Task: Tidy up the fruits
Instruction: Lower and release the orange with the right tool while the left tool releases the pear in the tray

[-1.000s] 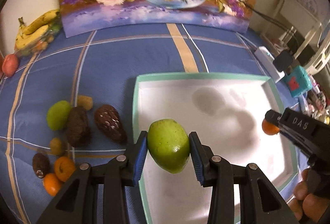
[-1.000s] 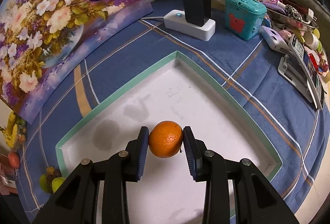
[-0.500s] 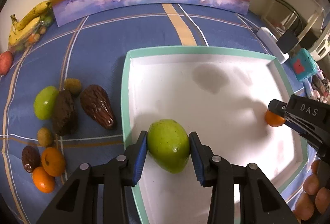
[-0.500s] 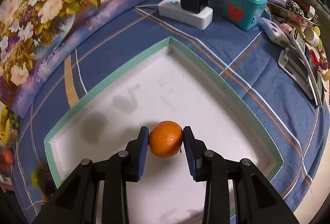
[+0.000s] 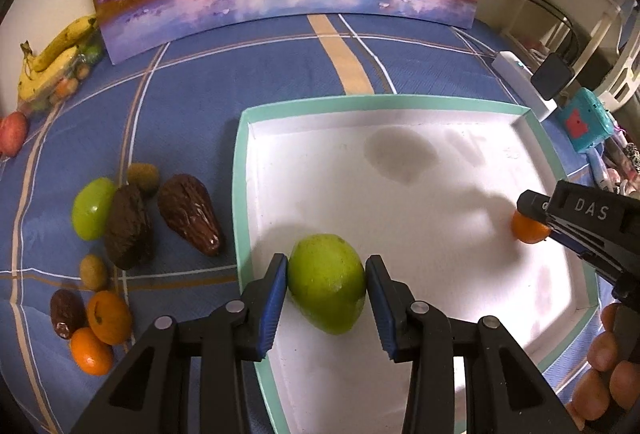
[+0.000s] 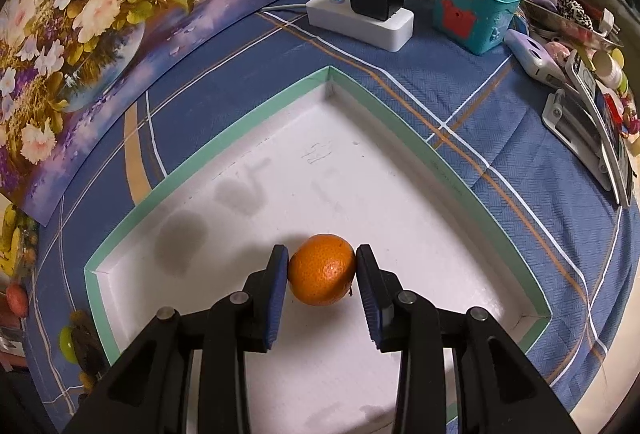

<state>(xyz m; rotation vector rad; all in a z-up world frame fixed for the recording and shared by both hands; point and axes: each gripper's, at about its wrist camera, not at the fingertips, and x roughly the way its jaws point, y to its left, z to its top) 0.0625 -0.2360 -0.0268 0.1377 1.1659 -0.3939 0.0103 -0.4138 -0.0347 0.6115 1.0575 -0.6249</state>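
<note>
Left wrist view: left gripper (image 5: 326, 286) low over white tray (image 5: 400, 170), clamped on green mango (image 5: 326, 286) at 6 o'clock. Right gripper (image 6: 322, 270) level, pinching orange (image 6: 322, 270) mid-tray. Leftover fruits (image 5: 120, 218) at 9 o'clock; bananas (image 5: 48, 58) partly cut off.

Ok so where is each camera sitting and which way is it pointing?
Left wrist: on the left gripper, looking along its fingers at the green fruit over the tray; a hand shows.
Right wrist: on the right gripper, facing the orange and tray corner.
Shared: tray, painting, orange.
</note>
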